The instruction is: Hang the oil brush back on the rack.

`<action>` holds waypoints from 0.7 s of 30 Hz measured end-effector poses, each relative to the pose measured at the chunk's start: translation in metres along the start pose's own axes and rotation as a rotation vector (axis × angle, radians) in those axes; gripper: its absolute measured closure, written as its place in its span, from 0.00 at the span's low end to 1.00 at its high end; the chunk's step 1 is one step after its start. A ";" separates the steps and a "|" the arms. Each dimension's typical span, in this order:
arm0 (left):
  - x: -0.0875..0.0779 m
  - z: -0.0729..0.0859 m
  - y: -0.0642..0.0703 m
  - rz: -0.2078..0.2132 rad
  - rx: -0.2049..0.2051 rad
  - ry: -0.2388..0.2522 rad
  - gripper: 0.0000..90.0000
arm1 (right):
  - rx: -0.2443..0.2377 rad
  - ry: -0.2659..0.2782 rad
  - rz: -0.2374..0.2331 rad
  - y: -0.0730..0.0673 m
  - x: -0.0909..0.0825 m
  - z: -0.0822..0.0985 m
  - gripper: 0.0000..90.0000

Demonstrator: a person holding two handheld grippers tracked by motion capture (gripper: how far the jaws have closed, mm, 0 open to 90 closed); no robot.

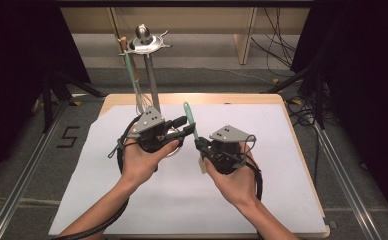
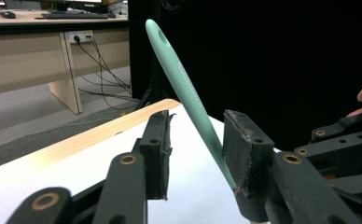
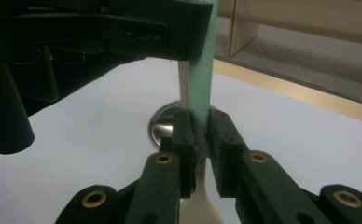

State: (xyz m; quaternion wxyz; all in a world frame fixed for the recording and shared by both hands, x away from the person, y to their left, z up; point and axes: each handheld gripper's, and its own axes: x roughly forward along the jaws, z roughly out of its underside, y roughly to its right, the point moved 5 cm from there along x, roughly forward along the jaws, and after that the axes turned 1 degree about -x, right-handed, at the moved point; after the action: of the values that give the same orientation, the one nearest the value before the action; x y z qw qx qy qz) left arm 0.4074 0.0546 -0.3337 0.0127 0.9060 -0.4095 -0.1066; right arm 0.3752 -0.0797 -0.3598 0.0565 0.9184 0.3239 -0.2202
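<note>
Nearest the camera, the right gripper [image 3: 200, 135] has its two black jaws pressed on the lower part of a mint-green spatula handle [image 3: 201, 70], which stands nearly upright between the pads; below the jaws the pale blade [image 3: 198, 205] of the same tool hangs down towards the white surface [image 3: 100, 154]. Just above the right gripper, the left gripper [image 2: 195, 154] reaches in around the upper handle. In the left gripper view its jaws are spread partway, with the handle [image 2: 188, 102] slanting up between them: the shaft lies against the right-hand pad [image 2: 244, 149], while a clear gap remains to the other pad, so the handle is not yet pinched there. Beyond the right gripper's jaws a round metal base [image 3: 163, 126] sits on the surface, with a thin metal post rising from it just beside the handle. In the high view the two grippers meet near the middle of the surface, the left one [image 1: 179, 129] slightly farther from the person than the right one [image 1: 199, 145], and a tall stand [image 1: 149, 60] behind the left gripper carries what looks like another green-handled utensil [image 1: 130, 75], though it is too small to tell for certain.
</note>
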 end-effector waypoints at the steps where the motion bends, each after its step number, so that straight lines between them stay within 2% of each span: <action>1: 0.000 0.000 0.000 -0.001 0.001 0.002 0.69 | -0.012 0.002 0.002 0.000 0.000 0.000 0.91; 4: 0.000 -0.002 0.000 0.004 -0.002 0.008 0.70 | -0.020 0.011 0.002 -0.001 0.001 -0.001 0.91; 5: 0.000 -0.002 0.001 0.006 -0.002 0.011 0.71 | 0.011 0.025 0.010 -0.003 0.002 -0.001 0.91; 6: 0.000 -0.003 0.001 0.005 -0.002 0.014 0.72 | 0.017 0.015 0.004 -0.004 0.001 0.000 0.91; 7: 0.000 -0.003 0.001 0.005 0.000 0.017 0.73 | 0.006 -0.004 -0.010 -0.005 0.000 0.000 0.91; 8: 0.000 -0.003 0.001 0.007 -0.002 0.017 0.74 | -0.028 0.010 -0.001 -0.002 0.001 -0.001 0.91; 11: -0.002 -0.005 0.000 0.010 0.012 0.019 0.79 | -0.003 0.006 -0.003 -0.005 0.001 0.000 0.91; 12: -0.003 -0.005 0.001 0.012 0.005 0.020 0.80 | -0.007 0.008 -0.004 -0.005 0.001 -0.001 0.91; 16: -0.006 -0.008 0.004 0.045 0.005 0.039 0.86 | -0.017 0.022 -0.007 -0.006 0.002 -0.002 0.91; 18: -0.008 -0.010 0.008 0.074 -0.005 0.045 0.90 | -0.033 0.019 -0.015 -0.007 0.002 -0.003 0.91; 19: -0.009 -0.011 0.009 0.087 -0.013 0.047 0.91 | -0.027 0.028 -0.018 -0.009 0.002 -0.003 0.90; 20: -0.011 -0.012 0.009 0.073 0.009 0.043 0.92 | -0.058 0.031 -0.020 -0.008 0.002 -0.004 0.89; 21: -0.012 -0.014 0.008 0.070 0.025 0.040 0.92 | -0.069 0.051 -0.019 -0.008 0.003 -0.005 0.84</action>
State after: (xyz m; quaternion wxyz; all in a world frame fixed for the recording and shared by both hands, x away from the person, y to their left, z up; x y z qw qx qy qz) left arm 0.3966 0.0574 -0.3170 0.0133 0.8932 -0.4418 -0.0829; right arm 0.3742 -0.0702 -0.3570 0.0777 0.9181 0.3414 -0.1860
